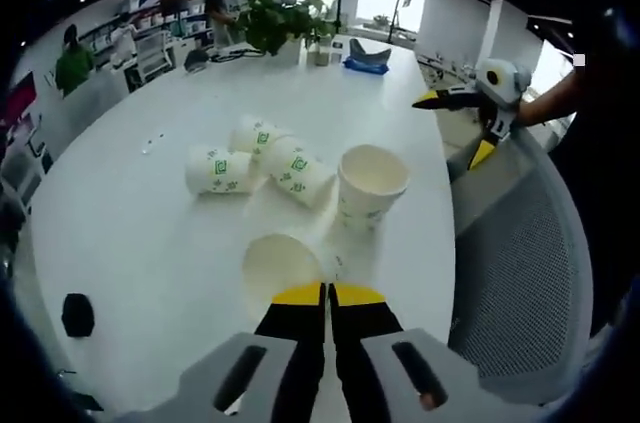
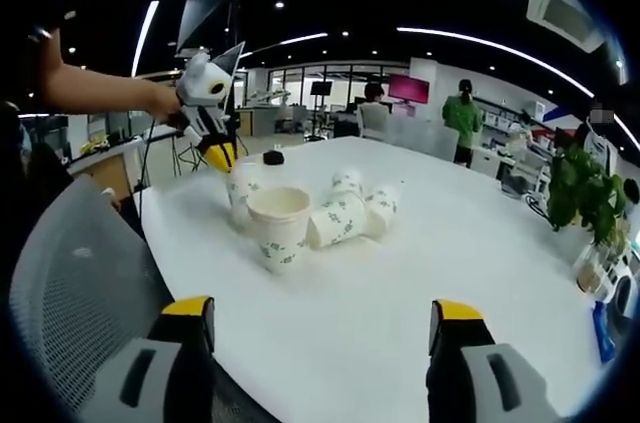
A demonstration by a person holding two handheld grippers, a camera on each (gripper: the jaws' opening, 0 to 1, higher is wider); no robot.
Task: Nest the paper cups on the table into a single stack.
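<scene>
White round table (image 1: pixel 130 243) carries five white paper cups with green print. In the left gripper view, the left gripper (image 1: pixel 326 293), yellow-tipped with jaws pressed together, sits right at the rim of the nearest upright cup (image 1: pixel 281 265), whose open mouth faces up just ahead of the tips; contact with the rim cannot be confirmed. A second upright cup (image 1: pixel 368 186) stands beyond and to the right. Three cups lie on their sides in a loose cluster further out: one on the left (image 1: pixel 217 171), one in the middle (image 1: pixel 254 136), one slanting toward the second upright cup (image 1: pixel 297 172). The right gripper (image 1: pixel 470 123) hovers off the table's right edge, above a grey mesh chair (image 1: pixel 530 273). In the right gripper view, the right gripper (image 2: pixel 322 321) has its jaws spread wide, well short of the cups; the left gripper (image 2: pixel 218 151) is down at the nearest upright cup (image 2: pixel 241 188). A potted green plant (image 1: pixel 275 21) stands at the far end.
</scene>
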